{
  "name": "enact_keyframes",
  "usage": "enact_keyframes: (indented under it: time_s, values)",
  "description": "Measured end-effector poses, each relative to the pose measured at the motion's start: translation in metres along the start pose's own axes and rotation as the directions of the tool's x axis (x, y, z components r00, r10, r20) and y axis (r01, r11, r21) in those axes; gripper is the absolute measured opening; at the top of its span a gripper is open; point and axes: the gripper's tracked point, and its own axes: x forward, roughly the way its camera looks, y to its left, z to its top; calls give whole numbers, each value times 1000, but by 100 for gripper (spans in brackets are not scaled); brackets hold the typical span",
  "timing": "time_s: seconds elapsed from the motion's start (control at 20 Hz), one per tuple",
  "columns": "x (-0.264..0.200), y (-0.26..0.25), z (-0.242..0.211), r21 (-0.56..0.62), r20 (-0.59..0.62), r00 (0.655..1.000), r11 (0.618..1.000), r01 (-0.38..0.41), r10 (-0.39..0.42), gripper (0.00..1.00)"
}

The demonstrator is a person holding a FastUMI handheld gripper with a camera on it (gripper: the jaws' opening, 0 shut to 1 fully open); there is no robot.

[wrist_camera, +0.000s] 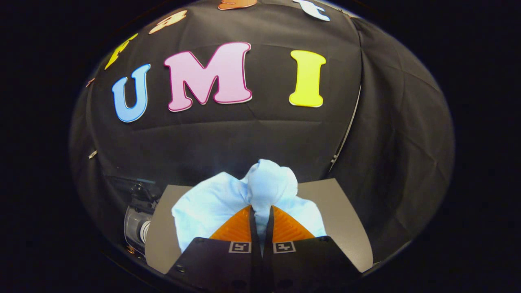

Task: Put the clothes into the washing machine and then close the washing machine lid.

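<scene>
A pale blue piece of clothing (228, 199) is pinched between my gripper's (260, 211) two fingers. A bunch of it bulges just beyond the fingertips and the rest drapes down on both sides. The gripper is shut on the cloth and holds it up above a grey flat surface (342, 219). To the left of the fingers, lower down, stands a dark machine part with a clear round piece (136, 228); I cannot tell if it is the washing machine.
The black booth wall hangs close behind the grey surface. A cable or thin white strip (346, 134) runs down the wall at the right of the cloth.
</scene>
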Motion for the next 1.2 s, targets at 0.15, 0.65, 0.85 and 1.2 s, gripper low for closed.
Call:
enact_keyframes:
  time_s: [0.15, 0.65, 0.85, 1.2]
  values:
    - [-33, 8, 40, -10, 130, 991, 1000, -6, 7, 5]
    - [-157, 62, 153, -21, 422, 901, 995, -101, 101, 4]
    - [-188, 114, 178, -86, 478, 859, 983, -163, 184, 4]
    - [-202, 234, 171, -202, 447, 801, 917, -343, 398, 4]
